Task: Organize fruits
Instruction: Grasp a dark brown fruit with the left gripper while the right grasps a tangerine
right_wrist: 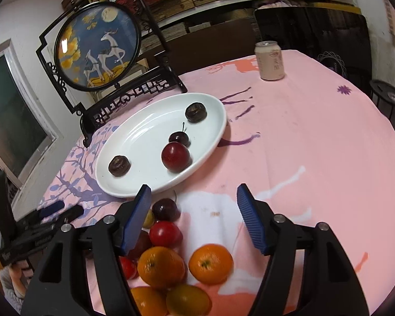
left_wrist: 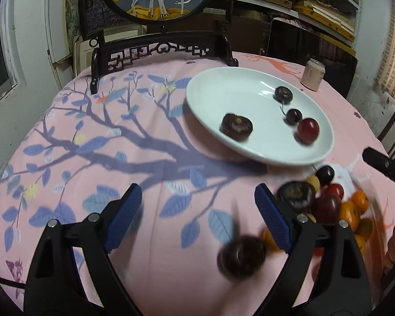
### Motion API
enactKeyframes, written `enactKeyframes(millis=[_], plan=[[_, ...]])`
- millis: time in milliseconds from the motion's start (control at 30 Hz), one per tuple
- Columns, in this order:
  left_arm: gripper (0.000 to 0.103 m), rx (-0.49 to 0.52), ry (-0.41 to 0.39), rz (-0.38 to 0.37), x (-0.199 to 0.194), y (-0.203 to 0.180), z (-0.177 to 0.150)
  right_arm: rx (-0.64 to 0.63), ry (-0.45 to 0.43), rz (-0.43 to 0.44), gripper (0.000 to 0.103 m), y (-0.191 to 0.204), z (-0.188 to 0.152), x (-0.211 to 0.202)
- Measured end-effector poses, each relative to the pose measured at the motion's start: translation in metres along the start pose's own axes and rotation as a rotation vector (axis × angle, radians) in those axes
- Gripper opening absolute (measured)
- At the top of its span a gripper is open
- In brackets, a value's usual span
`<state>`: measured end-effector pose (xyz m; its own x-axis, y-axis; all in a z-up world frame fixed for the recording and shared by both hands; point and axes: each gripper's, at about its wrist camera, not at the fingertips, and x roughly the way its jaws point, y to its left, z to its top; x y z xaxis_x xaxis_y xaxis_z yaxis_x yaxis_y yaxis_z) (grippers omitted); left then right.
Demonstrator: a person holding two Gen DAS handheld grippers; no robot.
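Dim indoor light, soft shadows, glare on the white plate (right_wrist: 210, 131), motion-blurred foreground fruit, fisheye-bent edges.

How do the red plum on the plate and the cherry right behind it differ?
The red plum is clearly larger than the cherry. The plum is bright red; the cherry is dark, almost black. The cherry has a thin stem sticking up; the plum shows none. Both are round, glossy and lie on the white plate.

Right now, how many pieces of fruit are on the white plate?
4. On the white plate: a red plum near the front, a dark cherry touching it behind, one dark round fruit at the left, another at the far rim. None look hidden.
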<state>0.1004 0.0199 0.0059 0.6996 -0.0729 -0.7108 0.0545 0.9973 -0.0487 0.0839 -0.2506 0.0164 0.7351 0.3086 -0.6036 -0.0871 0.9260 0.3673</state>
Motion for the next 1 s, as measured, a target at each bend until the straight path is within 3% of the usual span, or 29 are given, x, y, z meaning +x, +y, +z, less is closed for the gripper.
enactKeyframes(millis=[233, 433, 600, 767, 867, 1000], plan=[[0.095, 0.108, -0.006, -0.014, -0.025, -0.018, -0.034, 0.027, -0.003, -0.001, 0.068, -0.006, -0.001, -0.005], [0.097, 0.181, 0.055, -0.042, -0.019, -0.03, -0.044, 0.037, 0.003, -0.002, 0.068, -0.008, -0.001, -0.005], [0.097, 0.146, 0.13, -0.03, -0.004, -0.024, -0.045, 0.039, 0.005, -0.004, 0.068, -0.008, -0.001, -0.005], [0.098, 0.051, 0.121, 0.066, 0.001, -0.002, -0.038, 0.043, 0.017, -0.003, 0.068, -0.009, -0.002, -0.003], [0.098, -0.006, 0.138, 0.072, 0.005, 0.01, -0.036, 0.043, 0.022, -0.001, 0.068, -0.008, -0.002, -0.002], [0.098, 0.03, 0.144, 0.079, 0.007, 0.004, -0.038, 0.044, 0.028, 0.002, 0.068, -0.007, -0.002, -0.001]])
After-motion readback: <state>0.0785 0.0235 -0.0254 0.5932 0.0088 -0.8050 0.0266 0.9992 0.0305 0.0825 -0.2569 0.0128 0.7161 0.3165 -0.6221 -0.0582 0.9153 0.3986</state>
